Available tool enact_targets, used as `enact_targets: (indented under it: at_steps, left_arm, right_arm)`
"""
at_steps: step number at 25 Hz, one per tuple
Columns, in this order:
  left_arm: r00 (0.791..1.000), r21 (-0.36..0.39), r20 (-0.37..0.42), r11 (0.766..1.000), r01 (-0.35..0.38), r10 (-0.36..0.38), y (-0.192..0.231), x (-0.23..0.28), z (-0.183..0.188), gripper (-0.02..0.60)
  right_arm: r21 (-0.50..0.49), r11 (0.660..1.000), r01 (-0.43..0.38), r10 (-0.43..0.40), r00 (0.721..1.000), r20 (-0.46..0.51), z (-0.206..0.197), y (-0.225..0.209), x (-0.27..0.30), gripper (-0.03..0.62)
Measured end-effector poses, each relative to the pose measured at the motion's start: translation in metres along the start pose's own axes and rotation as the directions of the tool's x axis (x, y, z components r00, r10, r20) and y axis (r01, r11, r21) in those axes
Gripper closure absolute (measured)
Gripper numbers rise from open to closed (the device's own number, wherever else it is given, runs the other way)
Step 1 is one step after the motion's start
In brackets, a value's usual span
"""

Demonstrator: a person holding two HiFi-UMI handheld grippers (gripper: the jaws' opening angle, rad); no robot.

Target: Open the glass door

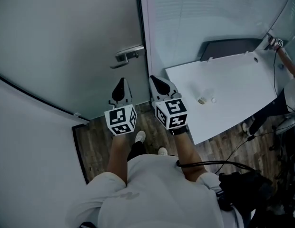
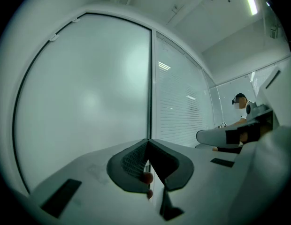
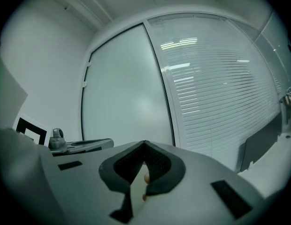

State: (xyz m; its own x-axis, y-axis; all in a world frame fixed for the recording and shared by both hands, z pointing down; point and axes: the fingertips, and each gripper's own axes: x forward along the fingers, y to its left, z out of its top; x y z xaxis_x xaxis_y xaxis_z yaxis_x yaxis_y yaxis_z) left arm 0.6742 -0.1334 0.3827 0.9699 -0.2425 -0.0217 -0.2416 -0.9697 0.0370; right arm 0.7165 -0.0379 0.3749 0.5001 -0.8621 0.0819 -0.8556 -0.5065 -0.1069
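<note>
Neighbouring glass door [image 1: 66, 42]: white table [image 1: 233, 80].

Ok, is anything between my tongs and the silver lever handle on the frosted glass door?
Nothing visible. The shut left tongs and right tongs point at the frosted glass door, short of its silver lever handle, with only open air between.

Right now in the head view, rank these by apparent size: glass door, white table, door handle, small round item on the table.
1. glass door, cut off by the frame edge
2. white table
3. door handle
4. small round item

No close calls.
</note>
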Motion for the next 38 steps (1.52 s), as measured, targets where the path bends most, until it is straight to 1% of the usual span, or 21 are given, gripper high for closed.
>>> enact_targets:
  at_steps: [3, 7, 13, 16, 19, 24, 27, 38]
  left_arm:
    - [0.999, -0.001, -0.004, 0.999, 0.036, -0.036, 0.014, 0.028, 0.003, 0.592]
    - [0.997, 0.007, -0.008, 0.997, 0.080, -0.080, 0.038, 0.060, 0.007, 0.592]
    - [0.990, 0.028, -0.039, 0.990, 0.135, -0.134, 0.057, 0.098, -0.005, 0.592]
    - [0.988, 0.025, -0.040, 0.988, 0.152, -0.151, 0.064, 0.113, -0.010, 0.592]
    - [0.986, 0.024, -0.039, 0.986, 0.164, -0.163, 0.067, 0.125, -0.013, 0.592]
    - [0.979, 0.023, -0.050, 0.979, 0.201, -0.200, 0.056, 0.145, -0.021, 0.592]
    - [0.975, 0.029, -0.053, 0.976, 0.217, -0.215, 0.057, 0.153, -0.022, 0.592]
    - [0.972, 0.015, -0.072, 0.974, 0.226, -0.225, 0.063, 0.164, -0.034, 0.592]
  right_arm:
    - [-0.001, 1.000, 0.031, -0.031, 0.999, 0.008, 0.009, -0.011, 0.025, 0.598]
    - [-0.010, 0.998, 0.055, -0.055, 0.998, 0.010, 0.013, -0.013, 0.060, 0.599]
    - [-0.013, 0.996, 0.087, -0.087, 0.996, 0.000, 0.009, -0.019, 0.099, 0.597]
    - [-0.011, 0.994, 0.108, -0.108, 0.994, -0.010, 0.005, -0.023, 0.111, 0.599]
    - [-0.018, 0.992, 0.124, -0.124, 0.992, -0.019, 0.001, -0.028, 0.119, 0.599]
    - [-0.026, 0.986, 0.166, -0.166, 0.986, -0.025, 0.002, -0.049, 0.121, 0.598]
    - [-0.025, 0.982, 0.185, -0.186, 0.982, -0.029, 0.003, -0.056, 0.126, 0.599]
    - [-0.035, 0.981, 0.192, -0.194, 0.980, -0.044, -0.002, -0.059, 0.136, 0.599]
